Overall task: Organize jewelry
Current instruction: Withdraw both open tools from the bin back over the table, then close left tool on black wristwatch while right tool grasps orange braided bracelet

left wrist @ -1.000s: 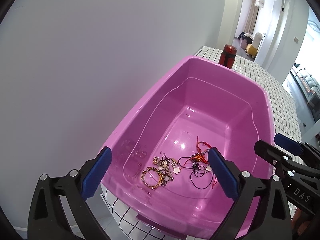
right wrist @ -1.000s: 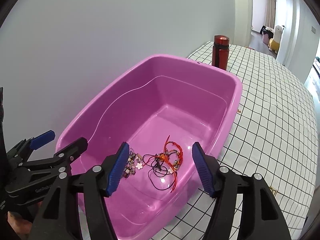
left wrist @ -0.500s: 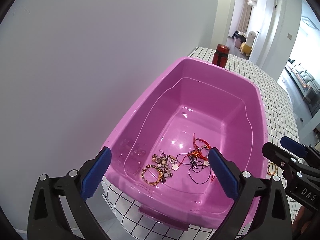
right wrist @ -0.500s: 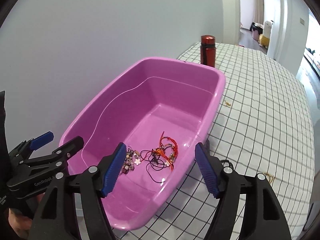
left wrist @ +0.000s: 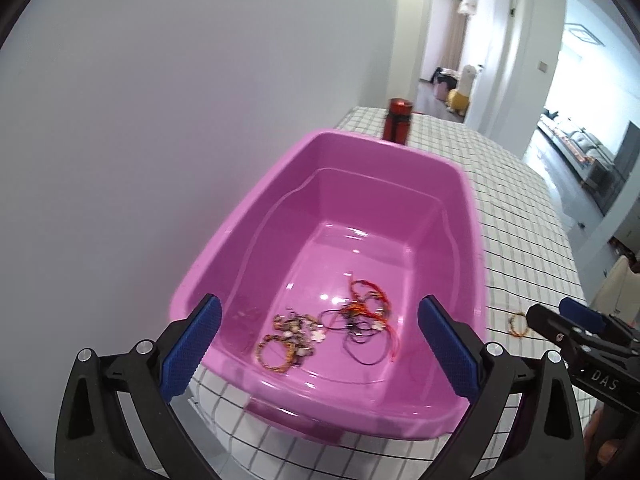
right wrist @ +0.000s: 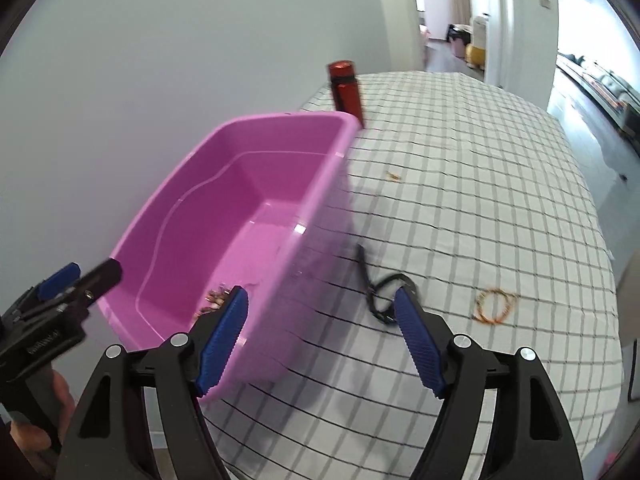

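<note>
Fingers of right gripper (right wrist: 322, 338) wide, just been opening, empty, over black cord (right wrist: 378, 286) on checked cloth (right wrist: 480, 184); earlier they framed the pink tub (left wrist: 280, 184). Left gripper (left wrist: 318, 346) wide, empty, facing tangled jewelry (left wrist: 332, 330) on tub floor. Orange bracelet (right wrist: 495, 306) lies on cloth.

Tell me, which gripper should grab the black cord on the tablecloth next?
Probably the right gripper: it's open, and the black cord lies just ahead of it. The left gripper faces the pink tub.
</note>
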A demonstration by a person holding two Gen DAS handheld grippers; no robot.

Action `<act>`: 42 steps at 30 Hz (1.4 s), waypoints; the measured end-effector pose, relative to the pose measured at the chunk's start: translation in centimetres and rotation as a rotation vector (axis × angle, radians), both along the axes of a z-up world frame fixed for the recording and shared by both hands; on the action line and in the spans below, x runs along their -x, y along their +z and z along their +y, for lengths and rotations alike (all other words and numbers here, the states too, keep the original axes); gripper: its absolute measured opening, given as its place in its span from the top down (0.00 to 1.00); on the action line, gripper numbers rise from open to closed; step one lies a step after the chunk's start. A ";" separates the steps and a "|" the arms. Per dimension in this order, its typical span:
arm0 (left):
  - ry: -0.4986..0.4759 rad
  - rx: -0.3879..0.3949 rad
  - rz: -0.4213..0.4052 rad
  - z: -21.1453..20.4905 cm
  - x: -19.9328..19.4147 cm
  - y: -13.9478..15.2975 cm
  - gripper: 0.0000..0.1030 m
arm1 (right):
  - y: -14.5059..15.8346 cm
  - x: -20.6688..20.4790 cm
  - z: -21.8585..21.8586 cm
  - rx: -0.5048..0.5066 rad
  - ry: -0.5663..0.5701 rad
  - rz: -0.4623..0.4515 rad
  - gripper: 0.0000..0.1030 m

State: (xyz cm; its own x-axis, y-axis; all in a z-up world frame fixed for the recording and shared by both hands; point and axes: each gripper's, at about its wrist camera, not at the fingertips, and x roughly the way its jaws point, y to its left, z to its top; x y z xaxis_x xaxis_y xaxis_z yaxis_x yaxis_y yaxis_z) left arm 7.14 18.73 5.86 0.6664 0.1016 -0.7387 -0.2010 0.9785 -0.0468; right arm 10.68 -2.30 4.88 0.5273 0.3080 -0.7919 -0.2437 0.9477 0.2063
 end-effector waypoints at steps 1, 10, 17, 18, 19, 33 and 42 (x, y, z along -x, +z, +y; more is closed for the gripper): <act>-0.011 0.004 -0.006 -0.5 0.1 0.1 0.06 | 0.0 0.2 -0.8 0.008 -0.013 -0.001 0.30; -0.097 0.033 -0.058 -7.4 0.2 1.0 0.06 | 0.0 1.6 -8.7 0.010 -0.103 -0.018 0.29; -0.069 0.084 -0.090 -13.9 0.8 1.0 0.06 | -1.4 1.7 -16.1 0.021 -0.086 -0.008 0.29; -0.064 0.092 -0.098 -14.8 1.0 0.9 0.06 | -1.6 1.8 -17.0 0.016 -0.076 -0.013 0.29; -0.057 0.092 -0.106 -15.9 1.2 0.7 0.06 | -1.8 1.8 -17.7 0.018 -0.066 -0.016 0.29; 0.070 0.016 -0.034 -23.5 1.5 -6.0 0.06 | -8.2 -0.8 -23.4 -0.008 0.090 0.047 0.29; 0.055 0.011 -0.053 -22.1 -2.8 -12.1 0.06 | -13.6 -2.7 -22.7 -0.004 0.062 0.082 0.29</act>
